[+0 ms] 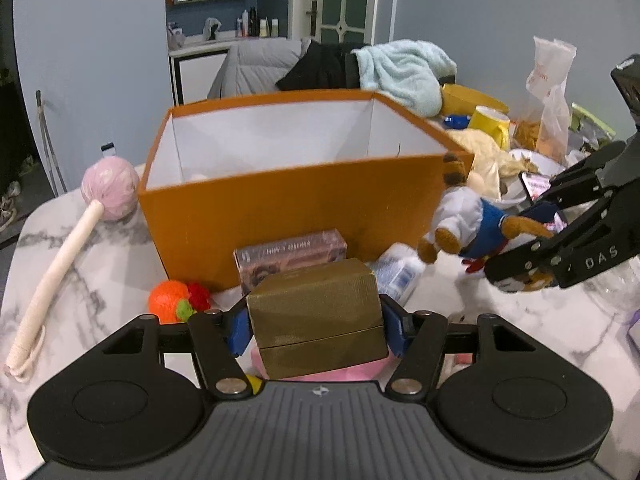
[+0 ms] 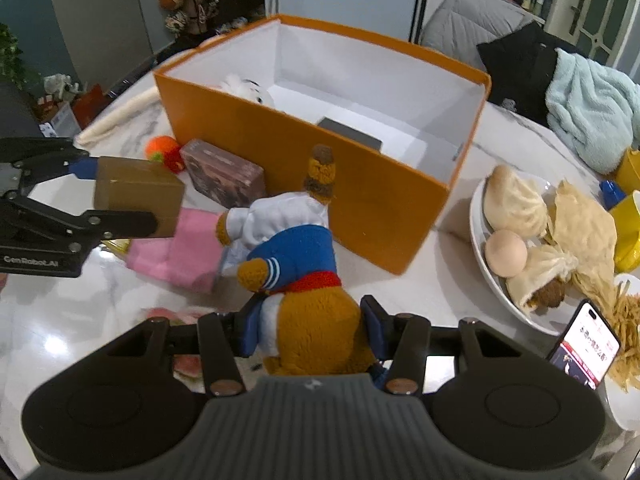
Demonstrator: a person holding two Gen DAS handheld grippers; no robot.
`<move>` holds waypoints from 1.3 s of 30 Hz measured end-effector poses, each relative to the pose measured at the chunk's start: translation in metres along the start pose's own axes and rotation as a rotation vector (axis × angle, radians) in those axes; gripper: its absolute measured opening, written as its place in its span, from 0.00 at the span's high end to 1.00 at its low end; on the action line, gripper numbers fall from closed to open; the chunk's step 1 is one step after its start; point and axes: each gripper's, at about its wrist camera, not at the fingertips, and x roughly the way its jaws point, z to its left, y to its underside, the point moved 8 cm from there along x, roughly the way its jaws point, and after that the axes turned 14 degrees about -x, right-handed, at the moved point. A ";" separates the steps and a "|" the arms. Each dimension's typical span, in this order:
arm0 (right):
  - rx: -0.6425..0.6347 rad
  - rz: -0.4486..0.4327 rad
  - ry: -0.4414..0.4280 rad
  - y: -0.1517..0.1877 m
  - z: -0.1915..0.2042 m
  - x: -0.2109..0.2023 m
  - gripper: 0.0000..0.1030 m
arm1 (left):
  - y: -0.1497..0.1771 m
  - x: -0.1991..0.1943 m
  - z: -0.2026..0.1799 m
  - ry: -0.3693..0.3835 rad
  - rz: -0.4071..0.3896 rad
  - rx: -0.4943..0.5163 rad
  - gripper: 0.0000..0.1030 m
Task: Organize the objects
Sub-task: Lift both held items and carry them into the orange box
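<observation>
My left gripper is shut on a gold-brown box, held just above the marble table; the same box shows at the left of the right wrist view. My right gripper is shut on a brown plush toy in a white and blue outfit, which also shows at the right of the left wrist view as the plush toy. An open orange box with white inner walls stands behind both. Inside the orange box lie a white plush and a dark flat item.
On the table lie a brown printed box, an orange-and-red felt fruit, a pink pompom on a cream stick, a pink cloth and a blue-white packet. At the right stand a food plate, a phone and yellow mugs.
</observation>
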 end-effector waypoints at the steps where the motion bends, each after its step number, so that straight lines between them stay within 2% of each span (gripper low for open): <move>1: 0.001 -0.011 -0.005 -0.002 0.001 -0.003 0.49 | -0.002 -0.003 -0.002 0.004 -0.008 -0.004 0.29; 8: 0.039 -0.117 -0.022 -0.021 -0.005 -0.034 0.49 | -0.022 -0.013 -0.010 0.025 -0.045 -0.037 0.29; 12: 0.069 -0.171 -0.021 -0.033 -0.016 -0.051 0.49 | -0.036 -0.016 -0.016 0.023 -0.061 -0.011 0.29; 18: 0.117 -0.248 0.015 -0.063 -0.039 -0.074 0.49 | -0.085 -0.019 -0.020 0.026 -0.124 -0.028 0.29; 22: 0.146 -0.297 0.032 -0.088 -0.055 -0.087 0.49 | -0.119 -0.022 -0.032 0.019 -0.169 0.004 0.29; 27: 0.189 -0.358 0.042 -0.123 -0.074 -0.097 0.49 | -0.144 -0.018 -0.042 0.000 -0.198 0.035 0.29; 33: 0.205 -0.384 0.061 -0.151 -0.086 -0.093 0.49 | -0.156 0.001 -0.040 -0.027 -0.184 0.018 0.29; 39: 0.212 -0.352 0.071 -0.152 -0.097 -0.070 0.49 | -0.158 0.020 -0.031 -0.052 -0.162 0.001 0.29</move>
